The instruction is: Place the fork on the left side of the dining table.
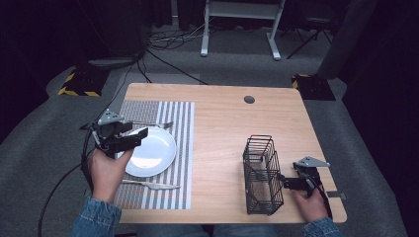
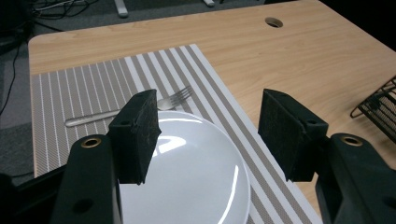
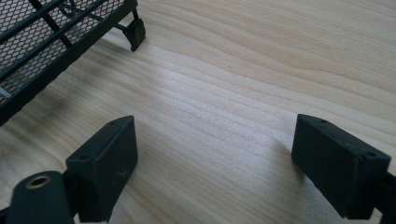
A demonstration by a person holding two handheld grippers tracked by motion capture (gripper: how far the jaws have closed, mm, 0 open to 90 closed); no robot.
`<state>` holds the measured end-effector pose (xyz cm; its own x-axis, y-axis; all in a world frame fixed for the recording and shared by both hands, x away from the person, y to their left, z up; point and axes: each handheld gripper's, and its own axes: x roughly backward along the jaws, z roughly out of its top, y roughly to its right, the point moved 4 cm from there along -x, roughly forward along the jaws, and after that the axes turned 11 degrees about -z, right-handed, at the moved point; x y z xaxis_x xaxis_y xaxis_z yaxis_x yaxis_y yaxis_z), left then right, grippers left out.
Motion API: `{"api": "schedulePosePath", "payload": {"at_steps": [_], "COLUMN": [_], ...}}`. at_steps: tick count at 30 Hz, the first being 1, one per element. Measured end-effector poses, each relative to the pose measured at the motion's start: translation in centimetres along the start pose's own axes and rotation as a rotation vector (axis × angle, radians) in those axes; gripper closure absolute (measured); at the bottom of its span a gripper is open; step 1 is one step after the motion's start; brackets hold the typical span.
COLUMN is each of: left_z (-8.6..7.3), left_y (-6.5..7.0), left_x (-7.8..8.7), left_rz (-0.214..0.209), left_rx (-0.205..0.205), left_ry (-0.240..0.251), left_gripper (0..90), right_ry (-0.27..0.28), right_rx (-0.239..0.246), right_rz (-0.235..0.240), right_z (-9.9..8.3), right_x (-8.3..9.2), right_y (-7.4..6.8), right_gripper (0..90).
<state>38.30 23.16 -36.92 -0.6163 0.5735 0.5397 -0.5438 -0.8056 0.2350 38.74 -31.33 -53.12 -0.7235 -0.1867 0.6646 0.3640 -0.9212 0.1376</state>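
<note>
High view first: the left gripper hangs over the near-left rim of the white plate, which sits on a striped placemat at the left of the bench; a fork lies on the mat just beyond the plate and a knife on the near side — looks like a place setting, so cutlery flanking the plate makes sense. The right gripper rests low at the right, just beside a black wire caddy, probably parked there so it's out of the way, or ready to steady the caddy.

Left gripper view: jaws stand well apart with nothing between them; the plate is right below and the fork lies past it on the mat, tines toward the bench's bare wood. My guess is it's hovering to check or approach the setting.

Right gripper view: jaws spread wide, nothing held; just wood grain under them, with a corner of the caddy off to the upper left, not touching.
</note>
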Motion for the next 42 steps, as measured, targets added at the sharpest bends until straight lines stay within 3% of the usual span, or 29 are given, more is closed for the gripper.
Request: {"api": "schedulePosePath", "payload": {"at_steps": [8, 12, 19, 28, 35, 42], "left_z": [-2.2, -3.6, -5.2, -8.8, -11.2, -13.2], "left_y": [2.3, 3.4, 4.3, 5.5, 6.8, 8.1], "left_x": [0.2, 0.4, 0.0, -2.2, -4.4, -6.6], "left_rz": [-0.046, -0.057, -0.096, -0.116, -0.131, -0.18], "left_rx": [-0.007, -0.017, -0.025, -0.02, -0.065, -0.066], "left_ry": [-0.025, -0.011, -0.005, -0.031, -0.06, -0.122], "left_gripper": [35.8, 35.2, 34.4, 34.6, 33.9, 33.6], "right_ry": [0.0, 0.0, -0.001, 0.0, 0.0, 0.001], "right_rx": [0.001, 0.001, 0.0, 0.0, 0.001, 0.002], "right_rz": [0.001, 0.001, 0.001, 0.001, 0.002, 0.003], "right_z": [0.0, 0.0, 0.0, 0.0, 0.0, 0.0], "right_x": [0.0, 0.0, 0.0, 0.0, 0.0, 0.0], "right_y": [0.0, 0.0, 0.0, 0.0, 0.0, 0.0], "right_gripper": [14.5, 14.5, 14.6, 14.7, 14.7, 14.8]}}
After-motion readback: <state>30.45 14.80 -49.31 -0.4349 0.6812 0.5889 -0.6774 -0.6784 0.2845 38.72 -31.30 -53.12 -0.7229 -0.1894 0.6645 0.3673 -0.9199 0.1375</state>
